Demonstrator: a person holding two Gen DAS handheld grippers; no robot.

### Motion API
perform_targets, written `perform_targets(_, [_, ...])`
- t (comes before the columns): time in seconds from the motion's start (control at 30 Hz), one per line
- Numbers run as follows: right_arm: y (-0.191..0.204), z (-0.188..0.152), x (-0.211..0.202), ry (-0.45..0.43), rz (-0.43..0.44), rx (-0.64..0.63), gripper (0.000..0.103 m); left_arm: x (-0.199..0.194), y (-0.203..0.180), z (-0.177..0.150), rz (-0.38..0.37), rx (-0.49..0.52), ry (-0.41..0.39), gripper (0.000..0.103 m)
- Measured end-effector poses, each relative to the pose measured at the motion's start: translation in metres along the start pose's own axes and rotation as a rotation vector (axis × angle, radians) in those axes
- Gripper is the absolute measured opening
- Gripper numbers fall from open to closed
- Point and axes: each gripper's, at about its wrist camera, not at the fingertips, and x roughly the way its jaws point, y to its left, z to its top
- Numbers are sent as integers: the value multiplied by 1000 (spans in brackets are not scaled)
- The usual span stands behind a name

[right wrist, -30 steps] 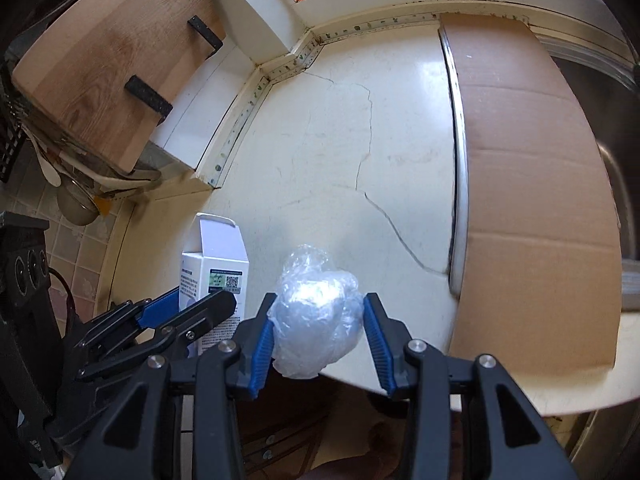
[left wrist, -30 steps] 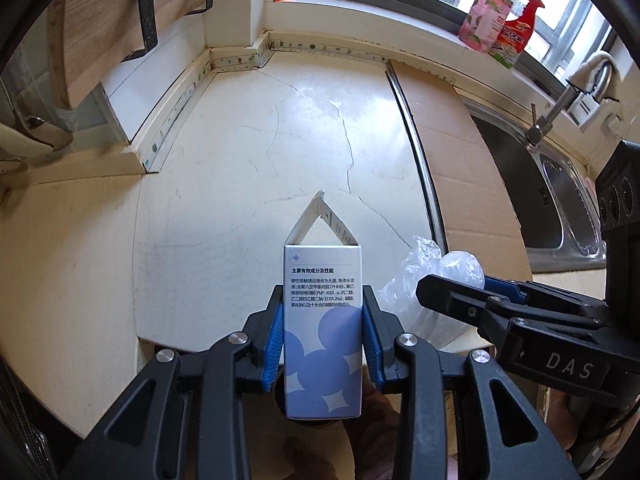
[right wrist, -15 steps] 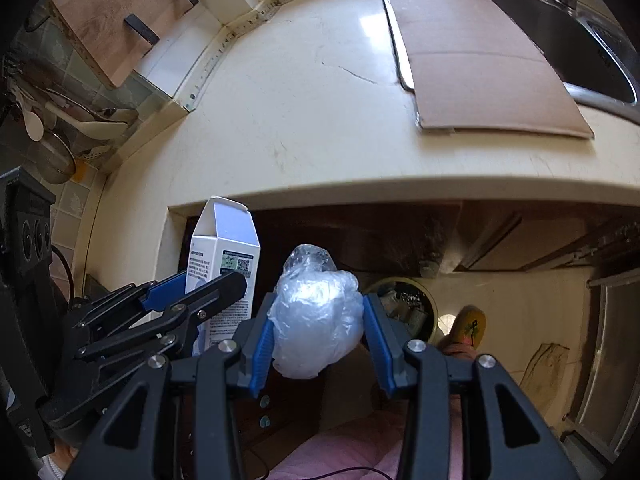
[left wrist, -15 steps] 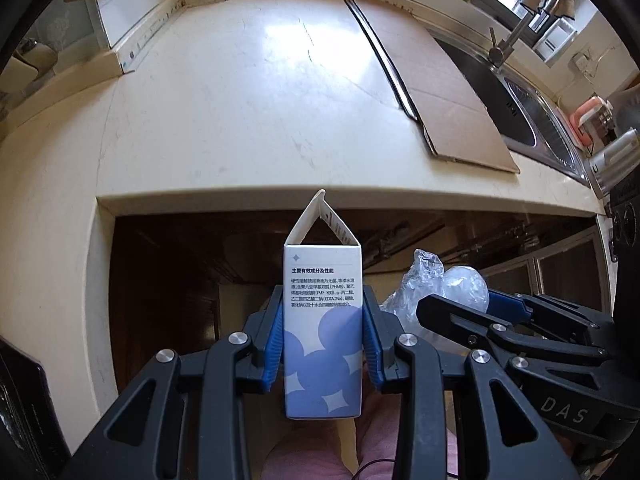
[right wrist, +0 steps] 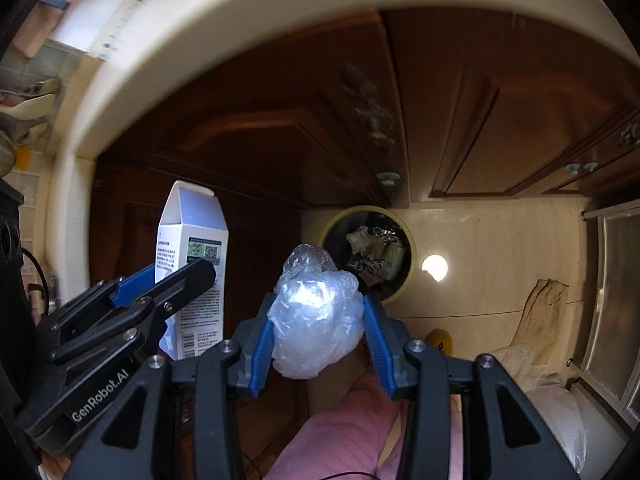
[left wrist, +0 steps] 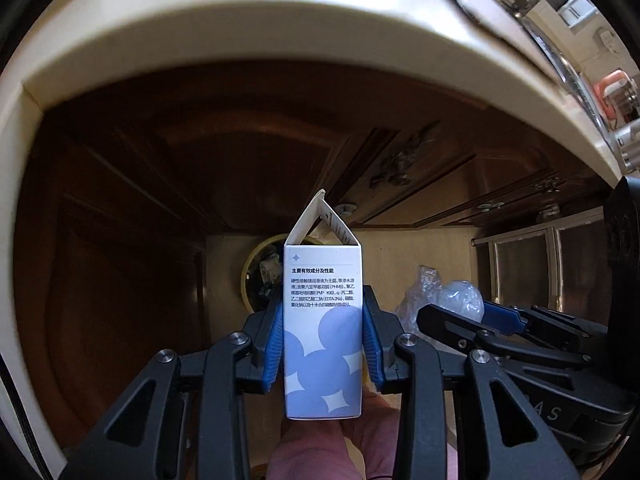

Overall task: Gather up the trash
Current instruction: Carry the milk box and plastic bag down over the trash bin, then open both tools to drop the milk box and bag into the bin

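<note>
1. Between the left gripper's (left wrist: 322,344) blue fingers (left wrist: 273,344) a white and lilac carton (left wrist: 322,320) stands upright, clamped on both sides, its top flap open. It is gripped the same way as a second ago.
2. Between the right gripper's (right wrist: 318,332) fingers (right wrist: 378,344) sits a crumpled ball of clear plastic (right wrist: 316,316), squeezed from both sides, also unchanged in the grip.
3. Both grippers are side by side; each shows in the other's view, with the plastic just right of the carton.
4. What has changed is the surroundings. A second ago both cameras looked onto the pale tabletop (left wrist: 248,32); now its rounded front edge arcs across the top of each view, and the grippers are below it, facing dark wooden cabinet doors (right wrist: 280,120) and the floor (right wrist: 500,248).
5. On the floor, against the cabinets, stands a round bin (right wrist: 410,240) with a yellowish rim, already holding rubbish. In the left view the carton hides most of it; in the right view it lies just beyond the plastic.
6. This likely means both pieces have been carried off the tabletop towards the bin; letting them go over its opening seems to be what remains.
</note>
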Motion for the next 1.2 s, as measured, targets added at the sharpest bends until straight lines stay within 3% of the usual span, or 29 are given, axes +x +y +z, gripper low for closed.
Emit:
perform_targets(0.3, [-50, 5, 118, 65, -15, 12, 45, 119, 51, -24, -44, -140, 9, 33])
perform_targets(0.5, [-70, 4, 199, 105, -3, 11, 47, 181, 76, -39, -34, -162, 10, 33])
perform_targets(0.8, [-85, 19, 272, 102, 12, 30, 50, 245, 88, -43, -23, -157, 17, 35])
perform_targets(0.83, [-89, 21, 275, 104, 11, 36, 52, 250, 91, -44, -22, -157, 20, 37])
perform_targets(0.9, [-93, 22, 284, 104, 5, 51, 54, 257, 95, -43, -18, -154, 30, 60])
perform_targets(1.0, [-96, 21, 290, 96, -2, 71, 58, 267, 100, -45, 5, -149, 22, 77])
perform_targets(1.2, [-99, 16, 293, 61, -31, 66, 60, 277, 105, -49, 40, -150, 36, 82])
